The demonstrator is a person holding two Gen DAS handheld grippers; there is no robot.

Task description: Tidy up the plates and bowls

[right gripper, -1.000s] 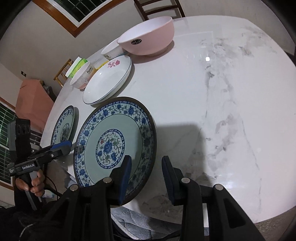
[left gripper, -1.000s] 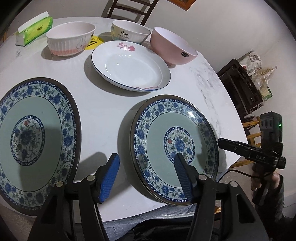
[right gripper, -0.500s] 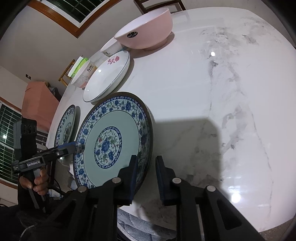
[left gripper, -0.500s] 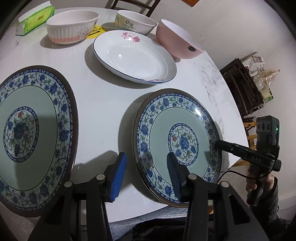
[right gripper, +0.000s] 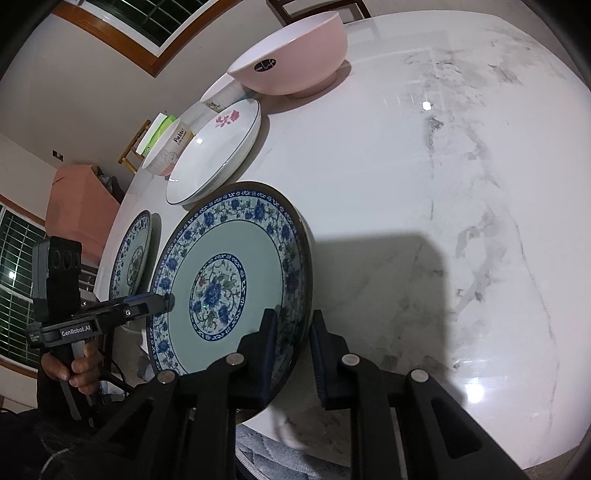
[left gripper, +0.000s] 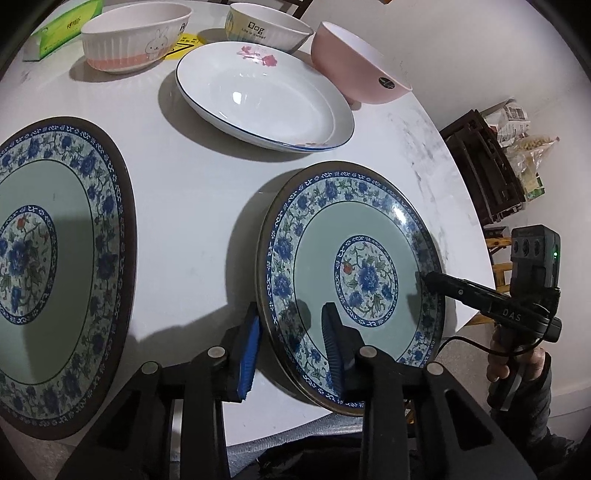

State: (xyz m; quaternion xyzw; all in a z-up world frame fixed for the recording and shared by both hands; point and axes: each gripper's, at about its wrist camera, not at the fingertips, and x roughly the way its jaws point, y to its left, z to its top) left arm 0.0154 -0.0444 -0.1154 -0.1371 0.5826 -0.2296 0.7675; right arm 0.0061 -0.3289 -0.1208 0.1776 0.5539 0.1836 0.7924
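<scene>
A blue floral plate [left gripper: 369,236] [right gripper: 229,236] lies at the near edge of the white marble table [left gripper: 192,192]. My left gripper [left gripper: 291,343] straddles its left rim; the jaws are closing, with a small gap still showing at the pads. My right gripper [right gripper: 293,350] is shut on the plate's opposite rim, and its tip [left gripper: 424,277] shows in the left wrist view. A matching floral plate [left gripper: 55,258] [right gripper: 135,254] rests flat further left. Behind them sit a white flower plate [left gripper: 266,96], a pink bowl [left gripper: 362,74], a rabbit bowl [left gripper: 129,40] and a yellow "Dog" bowl [left gripper: 266,29].
A green tissue pack [left gripper: 62,29] lies at the far left of the table. Dark crates and bags [left gripper: 480,166] stand on the floor beyond the right edge. A wooden chair back [right gripper: 314,5] is behind the table. Bare marble [right gripper: 406,184] spreads right of the held plate.
Both pairs of jaws have narrowed around the near floral plate's rims; the right pair has closed onto its rim. Both hands have stayed nearly in place.
</scene>
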